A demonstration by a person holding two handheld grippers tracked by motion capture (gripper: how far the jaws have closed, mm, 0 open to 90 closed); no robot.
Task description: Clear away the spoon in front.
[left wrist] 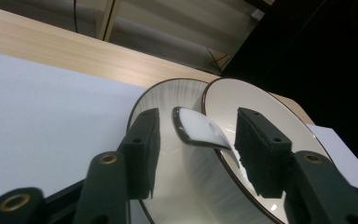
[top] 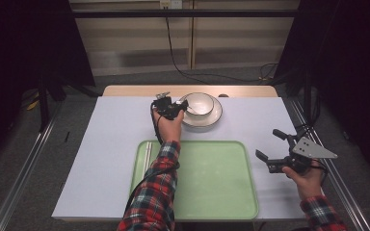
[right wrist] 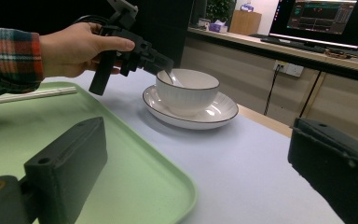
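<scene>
A white bowl (top: 200, 103) stands on a white brown-rimmed plate (top: 213, 119) at the far middle of the table. In it leans a white spoon (left wrist: 200, 130), handle out over the rim. My left gripper (top: 183, 105) is at the bowl's left edge. In the left gripper view its jaws straddle the spoon handle with a gap on each side, pads not touching it. The right gripper view has that gripper (right wrist: 165, 65) at the bowl (right wrist: 186, 93). My right gripper (top: 267, 143) hovers open off the tray's right side, holding nothing.
A pale green tray (top: 212, 192) lies at the near middle on a light blue mat (top: 106, 144), with pale chopsticks (top: 148, 154) along its left edge. The table's wooden far edge (top: 135, 90) lies just behind the plate. A monitor (right wrist: 326, 18) stands on a far counter.
</scene>
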